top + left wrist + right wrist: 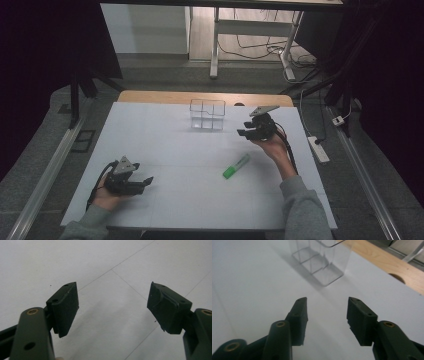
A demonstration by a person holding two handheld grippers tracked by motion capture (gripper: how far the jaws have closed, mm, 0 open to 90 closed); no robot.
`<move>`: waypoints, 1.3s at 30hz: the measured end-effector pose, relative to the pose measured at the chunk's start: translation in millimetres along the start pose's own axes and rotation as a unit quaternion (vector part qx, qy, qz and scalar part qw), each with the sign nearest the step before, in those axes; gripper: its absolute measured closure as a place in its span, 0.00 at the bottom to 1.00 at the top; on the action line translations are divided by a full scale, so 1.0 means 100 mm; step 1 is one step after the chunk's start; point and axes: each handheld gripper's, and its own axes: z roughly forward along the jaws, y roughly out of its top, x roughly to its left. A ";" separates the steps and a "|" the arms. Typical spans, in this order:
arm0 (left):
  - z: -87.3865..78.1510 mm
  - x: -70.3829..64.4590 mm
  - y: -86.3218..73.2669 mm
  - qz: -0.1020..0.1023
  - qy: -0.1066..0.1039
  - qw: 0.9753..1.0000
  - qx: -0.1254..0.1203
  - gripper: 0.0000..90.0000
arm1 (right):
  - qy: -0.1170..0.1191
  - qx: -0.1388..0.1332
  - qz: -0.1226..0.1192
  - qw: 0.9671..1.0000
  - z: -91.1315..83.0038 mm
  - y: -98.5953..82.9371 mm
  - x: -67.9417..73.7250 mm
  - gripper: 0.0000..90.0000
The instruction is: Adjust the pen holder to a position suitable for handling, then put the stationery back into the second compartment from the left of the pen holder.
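Presently the green marker point(236, 166) lies flat on the white surface point(175, 150), right of centre, tilted toward the far right, well apart from both tools and touched by neither. Right tool point(243, 133), jaws spread and empty, held above the surface just right of the clear divided box point(207, 115) near the far edge; the box shows ahead of it in its own view point(317, 261). Left tool point(145, 182), jaws wide apart, empty, low at the near left over bare surface point(112, 312).
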 end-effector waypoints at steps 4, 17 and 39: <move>-0.01 -0.01 0.01 0.000 0.000 1.000 -0.003 0.28 | 0.019 0.007 -0.014 1.000 -0.05 -0.04 0.07 0.49; -0.02 -0.03 0.01 -0.002 0.007 1.000 0.000 0.28 | 0.074 0.003 -0.042 0.996 -0.29 -0.05 0.24 0.36; -0.02 -0.02 0.02 -0.004 0.006 1.000 -0.003 0.28 | 0.146 0.066 -0.199 0.967 -0.28 0.03 0.64 0.28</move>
